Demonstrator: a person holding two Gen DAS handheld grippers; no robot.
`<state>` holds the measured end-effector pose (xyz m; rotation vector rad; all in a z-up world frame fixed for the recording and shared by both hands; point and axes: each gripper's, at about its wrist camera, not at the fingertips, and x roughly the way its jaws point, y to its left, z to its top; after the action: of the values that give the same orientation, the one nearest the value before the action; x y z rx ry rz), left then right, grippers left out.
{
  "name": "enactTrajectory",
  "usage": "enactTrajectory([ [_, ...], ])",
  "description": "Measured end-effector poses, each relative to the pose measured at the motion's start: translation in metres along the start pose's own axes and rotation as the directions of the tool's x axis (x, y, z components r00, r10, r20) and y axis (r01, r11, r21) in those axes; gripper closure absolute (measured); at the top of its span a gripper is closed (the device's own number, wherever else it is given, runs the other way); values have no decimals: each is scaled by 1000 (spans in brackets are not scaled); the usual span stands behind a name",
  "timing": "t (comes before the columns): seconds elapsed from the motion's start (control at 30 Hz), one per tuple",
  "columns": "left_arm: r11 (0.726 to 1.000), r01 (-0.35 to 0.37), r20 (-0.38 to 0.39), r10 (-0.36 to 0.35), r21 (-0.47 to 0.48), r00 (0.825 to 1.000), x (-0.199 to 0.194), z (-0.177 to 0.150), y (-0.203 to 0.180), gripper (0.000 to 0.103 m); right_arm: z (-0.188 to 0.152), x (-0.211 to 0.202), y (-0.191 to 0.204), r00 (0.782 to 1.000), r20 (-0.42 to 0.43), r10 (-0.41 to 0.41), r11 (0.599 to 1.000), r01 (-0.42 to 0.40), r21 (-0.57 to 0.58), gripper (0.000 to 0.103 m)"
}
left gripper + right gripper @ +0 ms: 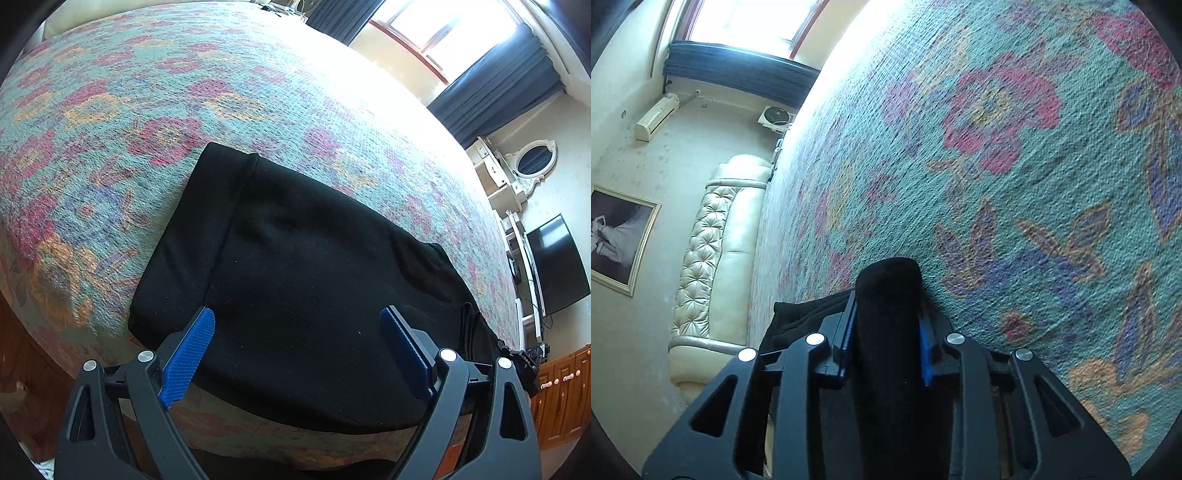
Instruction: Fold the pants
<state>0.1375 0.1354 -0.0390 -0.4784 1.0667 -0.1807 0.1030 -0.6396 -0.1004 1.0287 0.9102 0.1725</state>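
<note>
Right gripper [886, 325] is clamped on a thick fold of the black pants [295, 266], probably to carry it over. Left gripper [297, 332] hovers with jaws apart above the folded stack on the floral bedspread [147, 92].

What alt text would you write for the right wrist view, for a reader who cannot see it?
The right gripper is shut on a thick fold of the black pants, just above a floral bedspread. At the left are a cream tufted headboard, a framed picture and a bright window.
</note>
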Motion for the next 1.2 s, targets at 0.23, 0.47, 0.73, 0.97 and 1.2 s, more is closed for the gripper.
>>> enactTrajectory([
  [0.23,1000,-2,39,2,16,999,-10,4,7,13,-26,-36,76,958,219,-186,974,208,-84,36],
  [0.47,1000,21,96,-23,16,995,-23,13,36,13,-103,-17,144,947,230,-224,918,285,-277,26],
  [0.73,932,280,15,-284,-229,959,-11,27,96,14,-154,23,164,974,33,-225,900,221,-375,26],
  [0.97,952,275,-51,-284,-136,957,11,36,105,14,-184,49,185,965,-34,-262,839,210,-502,26],
  [1.2,929,356,-22,-360,-97,933,14,33,97,38,-203,64,200,937,12,-349,732,280,-620,25],
])
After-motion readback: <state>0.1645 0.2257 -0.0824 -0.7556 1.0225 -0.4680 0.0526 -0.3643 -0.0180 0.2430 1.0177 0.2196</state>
